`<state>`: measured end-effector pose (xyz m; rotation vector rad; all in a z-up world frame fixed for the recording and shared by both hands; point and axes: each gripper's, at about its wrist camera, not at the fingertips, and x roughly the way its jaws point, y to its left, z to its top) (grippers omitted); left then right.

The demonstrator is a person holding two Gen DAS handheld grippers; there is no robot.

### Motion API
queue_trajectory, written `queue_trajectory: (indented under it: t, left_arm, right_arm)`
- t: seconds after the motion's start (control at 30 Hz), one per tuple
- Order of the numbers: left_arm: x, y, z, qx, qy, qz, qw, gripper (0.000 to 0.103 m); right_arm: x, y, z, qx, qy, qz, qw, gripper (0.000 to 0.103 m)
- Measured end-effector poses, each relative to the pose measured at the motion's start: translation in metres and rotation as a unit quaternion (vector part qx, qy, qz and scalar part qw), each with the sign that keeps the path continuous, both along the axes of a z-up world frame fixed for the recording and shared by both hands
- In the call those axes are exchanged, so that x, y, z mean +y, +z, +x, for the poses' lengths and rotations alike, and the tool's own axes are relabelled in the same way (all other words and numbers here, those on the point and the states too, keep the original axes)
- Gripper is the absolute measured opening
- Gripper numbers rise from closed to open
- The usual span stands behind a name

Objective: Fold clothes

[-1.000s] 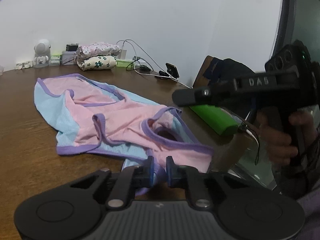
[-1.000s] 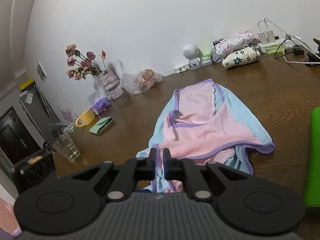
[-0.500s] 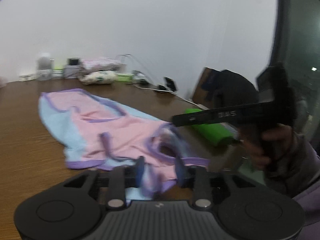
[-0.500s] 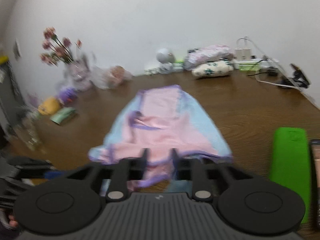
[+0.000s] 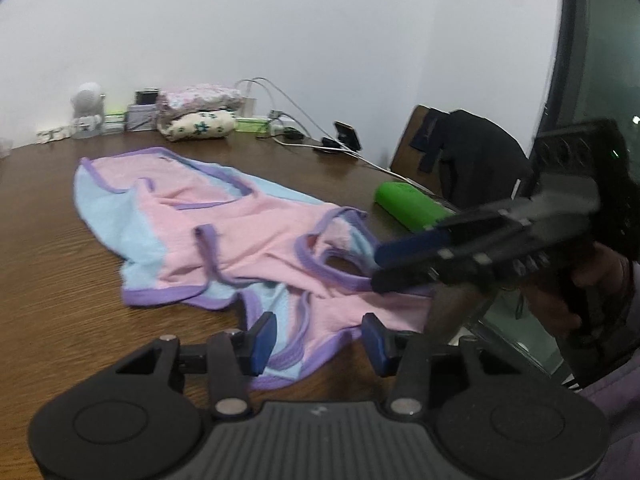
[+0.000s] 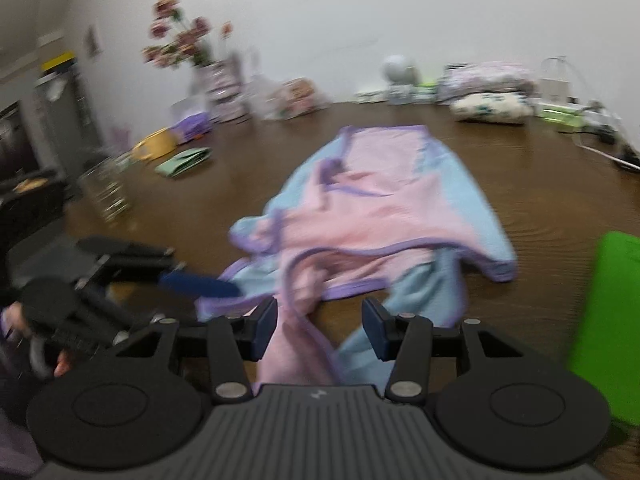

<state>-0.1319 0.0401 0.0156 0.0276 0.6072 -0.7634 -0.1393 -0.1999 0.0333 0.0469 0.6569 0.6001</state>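
A pink and light-blue garment with purple trim [image 5: 224, 236] lies crumpled on the brown wooden table [image 5: 44, 280]; it also shows in the right wrist view [image 6: 384, 216]. My left gripper [image 5: 318, 340] is open, its jaws wide apart over the garment's near hem, gripping nothing. My right gripper [image 6: 320, 330] is open too, with the near edge of the garment lying loose between its jaws. The right gripper also shows side-on in the left wrist view [image 5: 460, 252], and the left gripper shows in the right wrist view [image 6: 168, 276].
A green object [image 5: 408, 204] lies right of the garment. Folded clothes [image 5: 200, 114], a white gadget [image 5: 86, 108] and cables [image 5: 312, 136] line the back wall. A flower vase [image 6: 224, 80], yellow cup [image 6: 154, 148] and glass [image 6: 106, 192] stand at left. A chair [image 5: 460, 160] is at right.
Both grippers were shut on the garment's near hem a second ago. Both have opened wide and let go, and the hem has dropped onto the table. Both cameras have swung.
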Motion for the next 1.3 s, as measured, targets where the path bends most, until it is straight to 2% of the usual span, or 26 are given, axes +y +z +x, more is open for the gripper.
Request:
queue_trajectory:
  t: [0.13,0.2,0.3,0.37,0.47,0.53,0.67,0.73,0.77,0.87,0.93,0.97,1.03,1.07,1.17,1.23,1.3]
  left_arm:
    - [0.011,-0.002,0.004,0.009,0.019,-0.004,0.9998,0.045]
    - [0.012,-0.004,0.004,0.007,0.02,-0.001,0.9998,0.046]
    - [0.013,-0.004,0.004,0.007,0.018,-0.003,0.9998,0.046]
    - [0.015,-0.004,0.005,0.009,0.022,-0.004,0.9997,0.045]
    - [0.017,-0.003,0.007,0.014,0.03,-0.005,0.9994,0.045]
    - [0.018,-0.002,0.009,0.017,0.035,-0.006,0.9992,0.045]
    - [0.021,-0.001,0.012,0.022,0.044,-0.009,0.9988,0.046]
    - [0.022,0.002,0.012,0.021,0.042,-0.013,0.9988,0.048]
    - [0.023,0.004,0.012,0.021,0.042,-0.015,0.9988,0.049]
    - [0.023,0.004,0.018,0.035,0.046,-0.019,0.9981,0.047]
    - [0.022,0.002,0.025,0.05,0.056,-0.021,0.997,0.036]
    - [0.023,0.002,0.029,0.062,0.06,-0.026,0.9959,0.034]
    - [0.03,0.003,0.04,0.109,0.064,-0.058,0.9903,0.015]
    - [0.032,0.003,0.042,0.122,0.066,-0.071,0.9879,0.01]
    - [0.037,0.007,0.04,0.126,0.074,-0.093,0.9849,0.008]
    - [0.041,0.01,0.034,0.124,0.079,-0.107,0.9833,0.006]
    - [0.046,0.01,0.028,0.132,0.082,-0.129,0.9794,0.006]
  right_arm:
    - [0.011,-0.006,0.002,0.012,0.013,-0.001,1.0,0.039]
    - [0.015,-0.012,0.007,0.025,0.014,0.001,1.0,0.022]
    - [0.019,-0.015,0.011,0.032,0.014,-0.001,0.999,0.006]
    - [0.015,-0.008,0.012,0.016,-0.008,0.007,1.0,0.003]
    - [-0.006,0.003,0.021,-0.001,-0.063,0.041,0.997,0.003]
    - [-0.021,0.005,0.03,-0.001,-0.104,0.059,0.993,0.003]
    - [-0.029,-0.01,0.048,0.004,-0.174,0.025,0.984,0.007]
    - [-0.026,-0.008,0.043,-0.016,-0.184,0.008,0.983,0.013]
    - [-0.025,-0.005,0.037,-0.027,-0.183,0.007,0.983,0.019]
    - [-0.02,0.006,0.018,-0.057,-0.137,0.004,0.989,0.021]
    - [-0.014,0.01,0.007,-0.06,-0.087,0.016,0.994,0.021]
    - [-0.01,0.008,0.003,-0.053,-0.06,0.028,0.996,0.023]
    - [-0.002,0.002,-0.005,-0.04,-0.008,0.05,0.998,0.027]
    - [0.003,-0.001,-0.008,-0.038,0.005,0.05,0.998,0.033]
    - [0.018,-0.007,-0.015,-0.035,0.021,0.029,0.999,0.037]
    - [0.021,-0.013,-0.017,-0.032,0.028,0.026,0.999,0.046]
    - [0.02,-0.02,-0.021,-0.027,0.03,0.024,0.999,0.047]
